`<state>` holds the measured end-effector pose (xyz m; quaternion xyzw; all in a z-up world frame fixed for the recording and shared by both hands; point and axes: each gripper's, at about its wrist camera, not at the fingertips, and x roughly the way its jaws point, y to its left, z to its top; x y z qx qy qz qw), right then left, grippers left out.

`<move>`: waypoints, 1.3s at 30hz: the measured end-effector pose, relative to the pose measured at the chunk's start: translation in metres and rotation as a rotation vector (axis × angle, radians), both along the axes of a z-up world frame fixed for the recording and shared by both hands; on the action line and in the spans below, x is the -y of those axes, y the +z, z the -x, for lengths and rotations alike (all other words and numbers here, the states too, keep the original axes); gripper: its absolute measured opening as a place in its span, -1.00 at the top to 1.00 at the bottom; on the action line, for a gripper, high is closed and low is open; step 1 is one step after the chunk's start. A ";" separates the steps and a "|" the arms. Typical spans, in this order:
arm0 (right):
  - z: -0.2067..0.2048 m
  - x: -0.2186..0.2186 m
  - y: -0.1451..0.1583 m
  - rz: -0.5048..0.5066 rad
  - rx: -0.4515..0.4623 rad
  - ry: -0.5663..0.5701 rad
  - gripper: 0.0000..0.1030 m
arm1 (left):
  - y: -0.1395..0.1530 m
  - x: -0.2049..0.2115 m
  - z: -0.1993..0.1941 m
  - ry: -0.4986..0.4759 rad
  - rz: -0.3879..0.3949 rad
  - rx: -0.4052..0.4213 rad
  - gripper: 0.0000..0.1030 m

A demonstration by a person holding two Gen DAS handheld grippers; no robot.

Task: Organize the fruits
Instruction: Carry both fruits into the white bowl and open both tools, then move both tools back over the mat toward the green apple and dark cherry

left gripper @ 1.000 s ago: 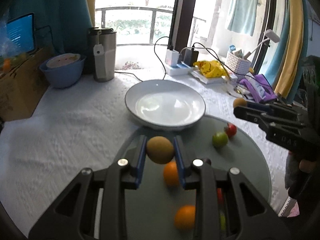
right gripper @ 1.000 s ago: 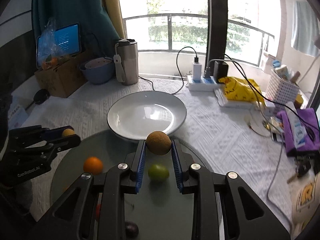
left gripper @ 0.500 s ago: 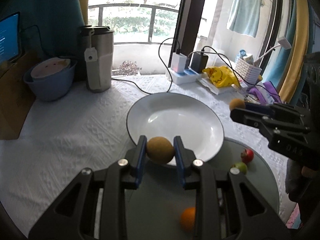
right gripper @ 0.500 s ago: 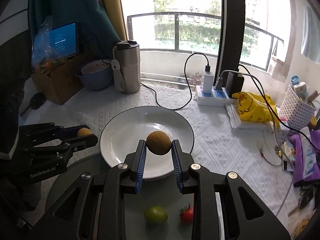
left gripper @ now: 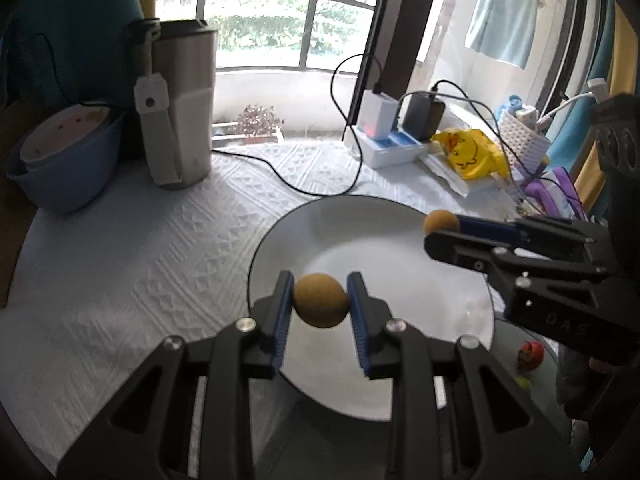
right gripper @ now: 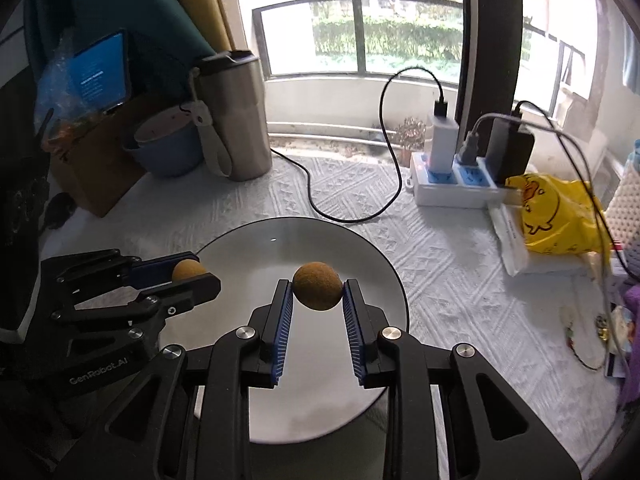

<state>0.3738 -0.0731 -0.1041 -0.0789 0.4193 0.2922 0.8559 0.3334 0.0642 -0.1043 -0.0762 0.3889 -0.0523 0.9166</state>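
My left gripper is shut on a round brown kiwi and holds it above the near left part of a white plate. My right gripper is shut on a second brown kiwi above the same plate. Each gripper shows in the other's view, the right one over the plate's right rim, the left one over its left rim. A red fruit and a green fruit lie on the round glass tray near the plate.
On the white tablecloth stand a steel tumbler, a blue bowl, a power strip with chargers, a black cable, a yellow bag and a white basket. A cardboard box is at the far left.
Both grippers have moved forward from the glass tray to over the plate, each still holding its kiwi. The oranges on the tray have dropped out of view.
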 end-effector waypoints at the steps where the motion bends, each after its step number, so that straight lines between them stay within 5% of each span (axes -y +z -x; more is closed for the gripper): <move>1: -0.004 -0.001 -0.002 0.000 -0.006 -0.002 0.46 | -0.002 -0.001 -0.004 0.002 0.000 -0.004 0.45; 20: -0.023 -0.019 -0.014 0.023 -0.053 0.006 0.46 | -0.013 -0.009 -0.021 0.020 0.019 -0.033 0.42; 39: 0.041 0.002 0.036 0.008 0.057 -0.009 0.46 | 0.035 -0.001 0.043 0.018 0.043 0.070 0.16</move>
